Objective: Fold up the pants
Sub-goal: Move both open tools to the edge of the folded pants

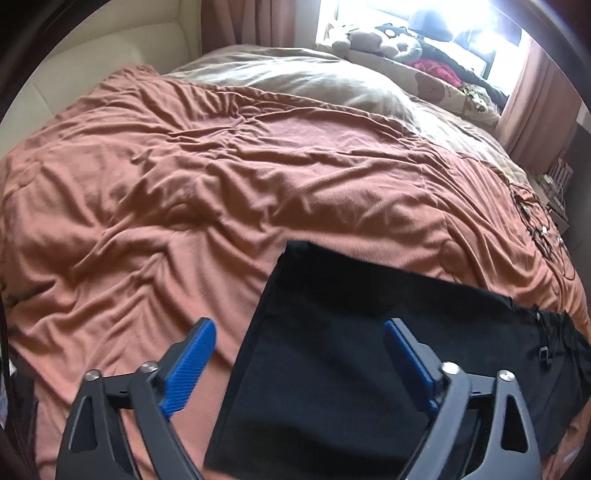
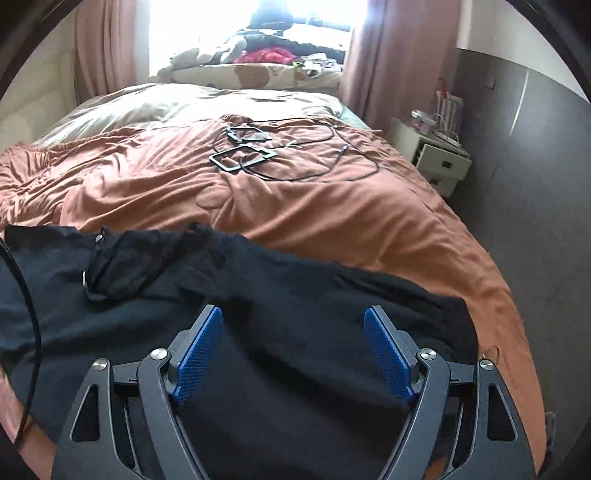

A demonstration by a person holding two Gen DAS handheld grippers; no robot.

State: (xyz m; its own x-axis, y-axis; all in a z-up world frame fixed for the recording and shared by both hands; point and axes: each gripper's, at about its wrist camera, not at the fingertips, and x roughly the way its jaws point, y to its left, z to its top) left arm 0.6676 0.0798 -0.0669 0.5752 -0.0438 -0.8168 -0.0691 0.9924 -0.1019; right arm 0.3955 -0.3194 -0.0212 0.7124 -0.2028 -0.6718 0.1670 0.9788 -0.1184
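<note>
Left wrist — black pants (image 1: 332, 350) flat, straight-edged | left gripper (image 1: 299, 365) wide | right gripper (image 2: 293, 354) wide — waistband rumpled

We see bed, rust duvet (image 1: 221, 166), beige pillow (image 1: 295, 79). Bright window (image 2: 255, 22) behind, pink curtains (image 2: 373, 62) each side. White nightstand (image 2: 432, 155) beside grey wall (image 2: 535, 155).

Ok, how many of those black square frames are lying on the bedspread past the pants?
2. One black frame lies farther up the orange bedspread; the other sits just nearer, both tangled in a black cable. More may be hidden.
</note>
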